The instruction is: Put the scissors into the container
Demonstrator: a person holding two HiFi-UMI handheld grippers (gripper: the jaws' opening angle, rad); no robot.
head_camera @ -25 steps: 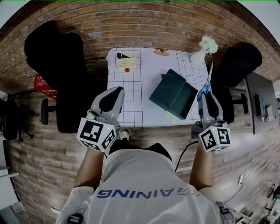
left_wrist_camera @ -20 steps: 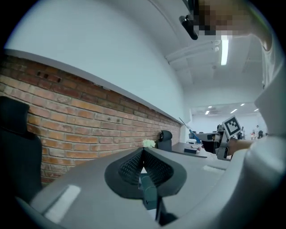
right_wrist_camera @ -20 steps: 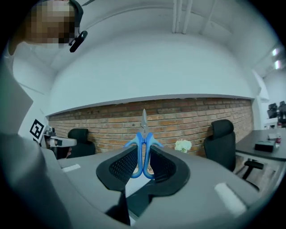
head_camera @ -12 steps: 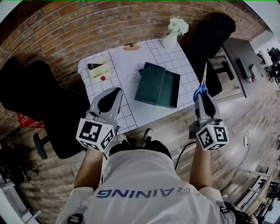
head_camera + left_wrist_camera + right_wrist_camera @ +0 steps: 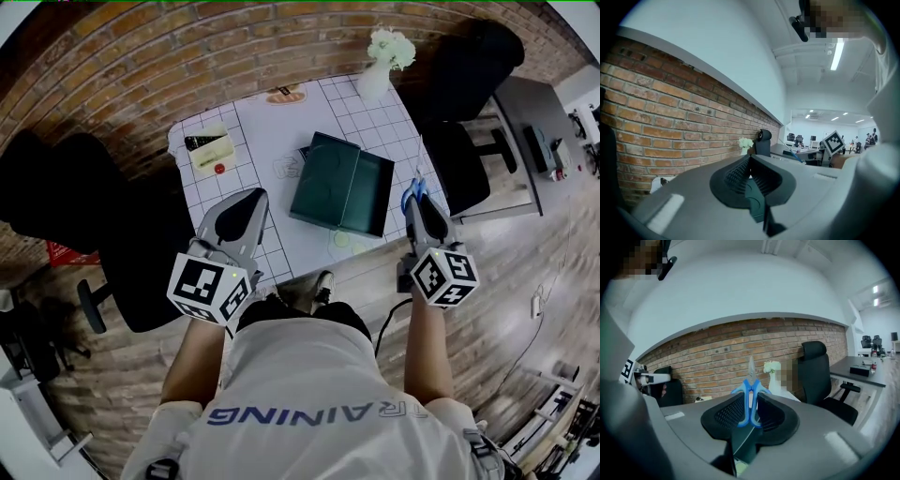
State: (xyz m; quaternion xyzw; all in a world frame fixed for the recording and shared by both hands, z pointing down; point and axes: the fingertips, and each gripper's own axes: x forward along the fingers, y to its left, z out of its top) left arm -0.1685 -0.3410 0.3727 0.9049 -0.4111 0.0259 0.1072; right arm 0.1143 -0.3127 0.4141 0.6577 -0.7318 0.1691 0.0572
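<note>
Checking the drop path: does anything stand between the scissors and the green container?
Nothing visible does. The scissors, clamped in the right tool, are just beside the open container's right wall, above the table edge.

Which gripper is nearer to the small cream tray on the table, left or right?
Left. The left gripper hangs just on the near side of the cream tray; the right gripper, holding the scissors, is beyond the green container, at its right.

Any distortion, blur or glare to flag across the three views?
Head view: heavy fisheye, the red brick wall bows, the white gridded table stays sharp. Left gripper view: the ceiling strip light blows out to white. Right gripper view: the blue-handled scissors are crisp, the rim is vignetted black.
</note>
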